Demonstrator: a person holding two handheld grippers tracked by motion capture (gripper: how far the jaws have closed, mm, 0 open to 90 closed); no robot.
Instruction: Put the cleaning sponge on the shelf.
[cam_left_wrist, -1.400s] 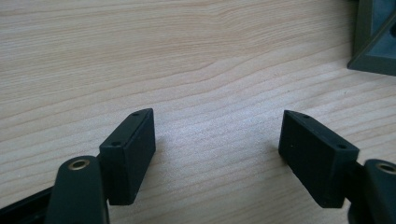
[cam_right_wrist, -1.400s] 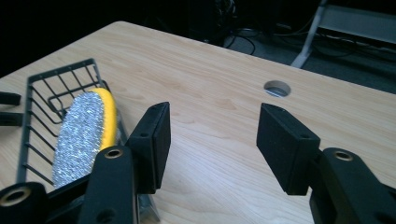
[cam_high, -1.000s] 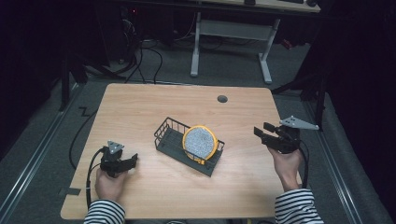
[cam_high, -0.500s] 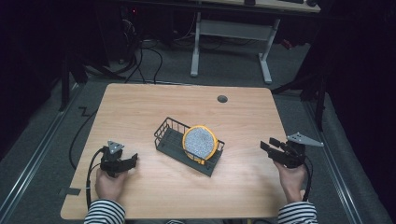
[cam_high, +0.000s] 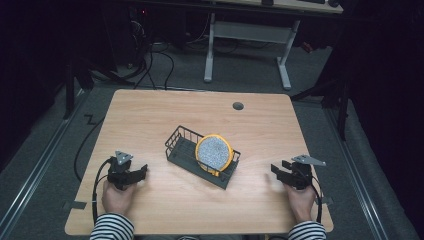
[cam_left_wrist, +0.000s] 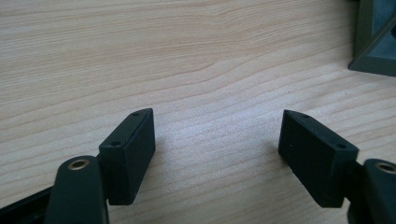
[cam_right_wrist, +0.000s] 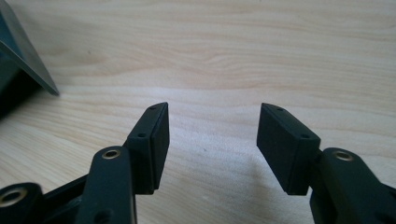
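Observation:
A dark wire rack (cam_high: 182, 144) stands in the middle of the wooden table (cam_high: 150, 115), with a round grey plate with a yellow rim (cam_high: 214, 153) upright in it. My left gripper (cam_high: 142, 171) rests on the table at the rack's left, open and empty; its jaws (cam_left_wrist: 217, 140) frame bare wood, with a corner of the rack (cam_left_wrist: 376, 42) at the far right. My right gripper (cam_high: 278, 169) lies low on the table right of the rack, open with nothing between its jaws, which have just been opening. In the right gripper view its fingers (cam_right_wrist: 212, 140) straddle bare wood, the rack's edge (cam_right_wrist: 21, 60) at left.
A small round cable hole (cam_high: 238, 106) sits near the table's far edge. A white-legged desk frame (cam_high: 247, 35) and cables stand on the dark floor beyond. Striped sleeves (cam_high: 112, 229) enter at the near edge.
My right hand has come down from above the table's right edge to rest low on the table. The left hand, rack and plate have stayed put.

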